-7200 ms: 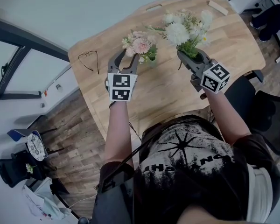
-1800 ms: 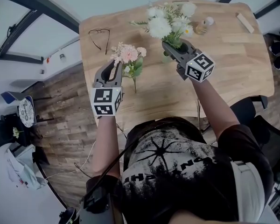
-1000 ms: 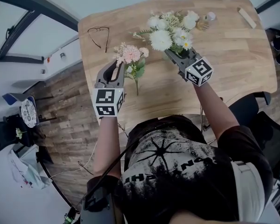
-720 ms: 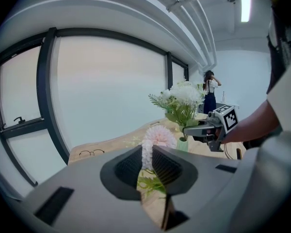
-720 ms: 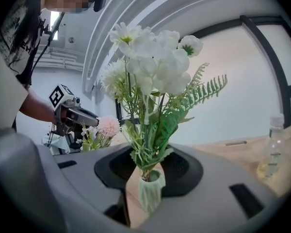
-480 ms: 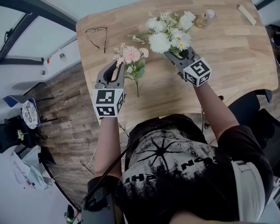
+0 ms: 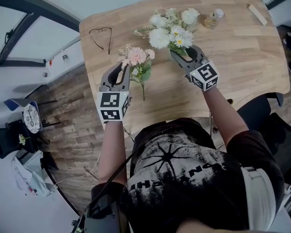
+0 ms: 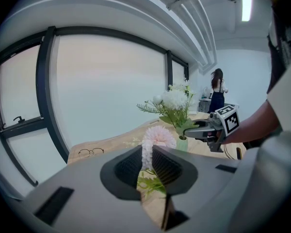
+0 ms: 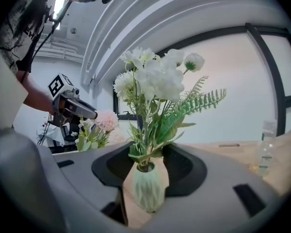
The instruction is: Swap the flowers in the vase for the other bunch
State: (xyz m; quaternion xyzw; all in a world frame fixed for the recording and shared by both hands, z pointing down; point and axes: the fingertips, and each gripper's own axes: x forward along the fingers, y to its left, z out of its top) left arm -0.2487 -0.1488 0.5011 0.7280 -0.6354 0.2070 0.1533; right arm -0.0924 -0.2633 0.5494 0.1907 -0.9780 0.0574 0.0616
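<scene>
**A:** Where is the white bunch sitting?

**B:** The white bunch [image 7: 169, 28] is standing in the pale green vase [image 9: 146, 191]. Its stems are going down into the neck and its fern-like sprigs are spreading out to one side. The vase is standing upright on the wooden desk [image 7: 233, 57], toward the far middle of it.

**A:** What is the right tool doing there?

**B:** The right tool [image 7: 185, 57] is reaching in almost level around the vase. Its jaws have just been opening and are standing spread. The vase is sitting between them with a sliver of desk showing on either side, so the pads are not pressing on it.

**A:** And the left tool?

**B:** The left tool [image 7: 122, 71] is pinching the pink bunch [image 7: 136, 57] low on its stems, with the jaws drawn close on them. The blooms are rising beyond the jaw tips, and the stem ends are trailing back toward the person. Whether those ends are touching the desk cannot be told.

**A:** How are the two bunches sitting relative to each other?

**B:** The pink bunch is hanging just to the left of the vase, near the white blooms but apart from them.

**A:** Is anything else lying about?

**B:** A pair of glasses [image 7: 101, 35] is lying near the far left corner. A small bottle [image 7: 214, 18] is standing just right of the white bunch, and a wooden block [image 7: 256, 14] is lying near the far right corner.
</scene>
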